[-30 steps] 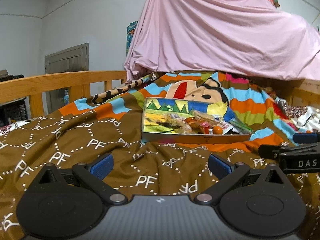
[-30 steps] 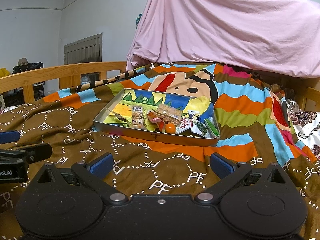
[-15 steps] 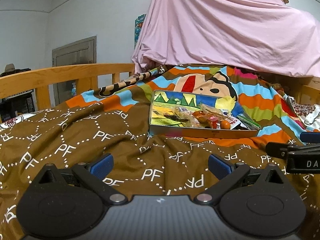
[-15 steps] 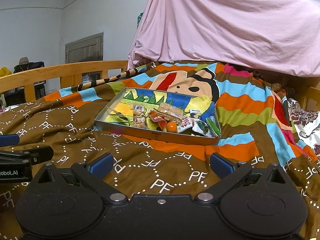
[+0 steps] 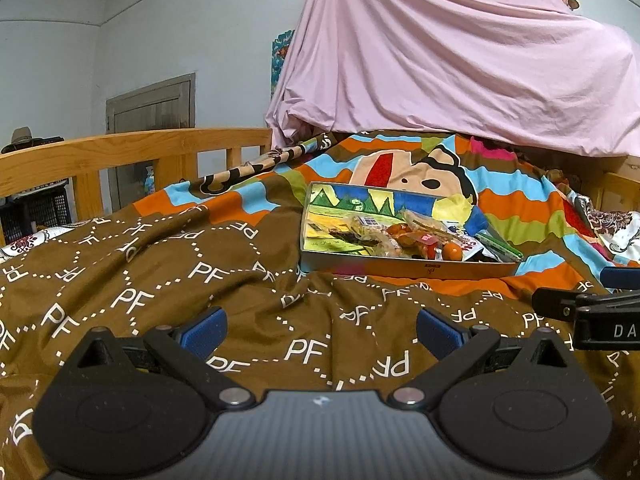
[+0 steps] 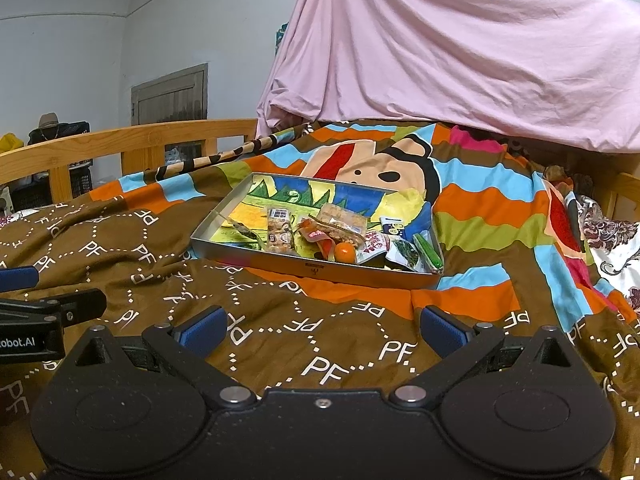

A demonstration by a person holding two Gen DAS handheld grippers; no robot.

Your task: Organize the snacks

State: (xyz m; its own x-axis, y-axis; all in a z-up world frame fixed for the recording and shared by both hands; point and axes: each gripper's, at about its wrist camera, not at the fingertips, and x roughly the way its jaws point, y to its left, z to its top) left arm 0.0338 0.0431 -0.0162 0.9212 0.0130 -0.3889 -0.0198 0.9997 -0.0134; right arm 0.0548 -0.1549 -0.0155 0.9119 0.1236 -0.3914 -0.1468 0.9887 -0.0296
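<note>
A shallow metal tray [image 5: 404,269] with a colourful printed bottom lies on the bed and also shows in the right wrist view [image 6: 320,270]. It holds several wrapped snacks [image 6: 316,232], a small orange ball-shaped sweet [image 6: 345,253] and a green packet [image 6: 427,249] at its right end. My left gripper [image 5: 320,330] is open and empty, low over the brown blanket, well short of the tray. My right gripper [image 6: 322,330] is open and empty, likewise short of the tray. Each gripper's side shows at the other view's edge.
The brown "PF" blanket [image 5: 168,272] covers the near bed, with a striped cartoon blanket [image 6: 472,200] behind. A wooden bed rail [image 5: 132,152] runs along the left. A pink sheet [image 5: 460,64] drapes over something at the back.
The left gripper's view has risen and turned left, so the tray sits further right and lower in it. The right gripper has drifted slightly. Both stay open.
</note>
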